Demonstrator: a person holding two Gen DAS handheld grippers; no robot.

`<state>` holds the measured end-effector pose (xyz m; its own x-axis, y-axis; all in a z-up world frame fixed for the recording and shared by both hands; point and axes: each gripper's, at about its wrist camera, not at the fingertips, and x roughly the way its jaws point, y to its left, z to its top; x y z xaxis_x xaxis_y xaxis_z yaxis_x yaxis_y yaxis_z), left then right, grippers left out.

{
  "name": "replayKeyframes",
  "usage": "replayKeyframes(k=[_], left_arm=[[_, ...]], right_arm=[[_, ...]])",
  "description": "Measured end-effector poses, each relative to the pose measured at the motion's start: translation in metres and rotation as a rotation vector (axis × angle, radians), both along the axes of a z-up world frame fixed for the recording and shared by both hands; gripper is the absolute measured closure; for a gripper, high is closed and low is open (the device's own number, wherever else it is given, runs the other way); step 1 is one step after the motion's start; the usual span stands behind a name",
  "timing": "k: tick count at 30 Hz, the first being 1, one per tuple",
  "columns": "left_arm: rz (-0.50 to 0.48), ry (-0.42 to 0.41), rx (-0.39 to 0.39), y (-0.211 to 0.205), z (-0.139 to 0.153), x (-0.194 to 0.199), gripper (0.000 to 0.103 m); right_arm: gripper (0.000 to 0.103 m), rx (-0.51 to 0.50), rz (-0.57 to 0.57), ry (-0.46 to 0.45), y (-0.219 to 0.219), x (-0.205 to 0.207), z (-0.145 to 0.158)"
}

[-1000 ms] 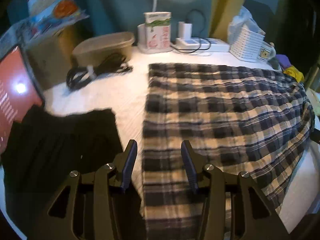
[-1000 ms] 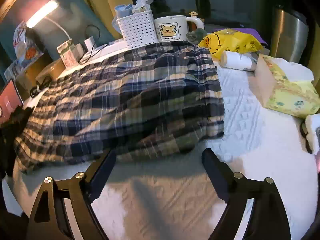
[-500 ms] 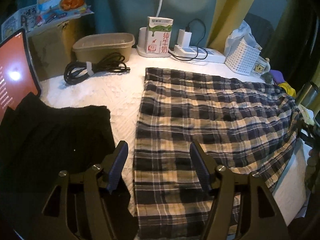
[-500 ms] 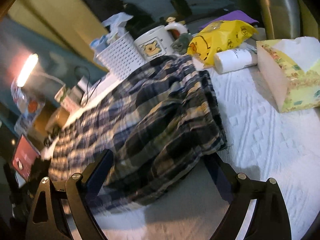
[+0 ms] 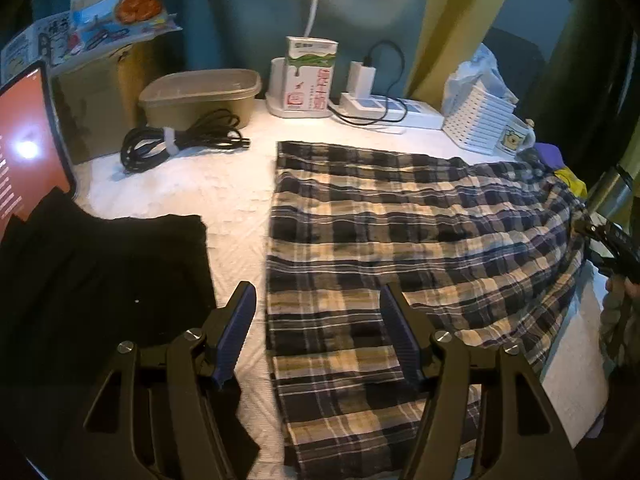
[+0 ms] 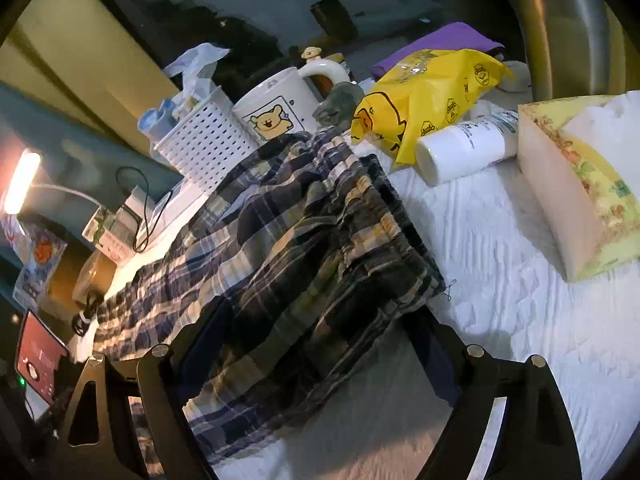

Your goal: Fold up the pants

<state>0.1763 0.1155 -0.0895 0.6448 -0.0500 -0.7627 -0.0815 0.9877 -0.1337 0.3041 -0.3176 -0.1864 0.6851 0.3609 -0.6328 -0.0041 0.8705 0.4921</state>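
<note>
The plaid pants (image 5: pixel 400 220) lie flat across the white table cover (image 5: pixel 224 196), long side running left to right. My left gripper (image 5: pixel 318 312) hovers open over their near left end, and the pants' left edge runs between its blue pads without touching them. In the right wrist view the pants (image 6: pixel 280 240) bunch into folds at their right end. My right gripper (image 6: pixel 316 324) straddles the near corner there, its jaws closing, with the cloth between the fingers and no pad pressing on it. From the left wrist view the right gripper (image 5: pixel 612 240) shows at the far right edge.
A folded black garment (image 5: pixel 100 280) and a lit tablet (image 5: pixel 24 160) lie left. At the back stand a coiled cable (image 5: pixel 180 144), tub (image 5: pixel 200 96), milk carton (image 5: pixel 310 72), white basket (image 6: pixel 204 148) and mug (image 6: pixel 276 112). A yellow bag (image 6: pixel 424 92), bottle (image 6: pixel 464 148) and tissue box (image 6: pixel 580 184) crowd the right.
My left gripper's jaws have spread wider over the pants' left edge. The right gripper has rolled and slid in, so the pants' corner now lies between its fingers.
</note>
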Motion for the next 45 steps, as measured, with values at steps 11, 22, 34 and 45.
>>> replayKeyframes(k=[11, 22, 34, 45], left_arm=[[-0.02, 0.024, -0.018, -0.006, -0.012, 0.009, 0.039], [-0.011, 0.01, -0.02, -0.002, -0.007, 0.007, 0.039], [-0.037, -0.008, -0.018, -0.012, 0.001, 0.006, 0.039], [-0.082, -0.04, -0.054, -0.02, 0.002, 0.008, 0.039]], right_arm=[[0.015, -0.009, -0.034, 0.021, -0.027, -0.012, -0.001], [0.018, -0.005, -0.064, -0.016, -0.012, 0.018, 0.0], [0.079, 0.055, 0.001, -0.086, -0.028, 0.009, 0.019], [0.079, -0.095, -0.105, -0.231, -0.065, -0.028, 0.091]])
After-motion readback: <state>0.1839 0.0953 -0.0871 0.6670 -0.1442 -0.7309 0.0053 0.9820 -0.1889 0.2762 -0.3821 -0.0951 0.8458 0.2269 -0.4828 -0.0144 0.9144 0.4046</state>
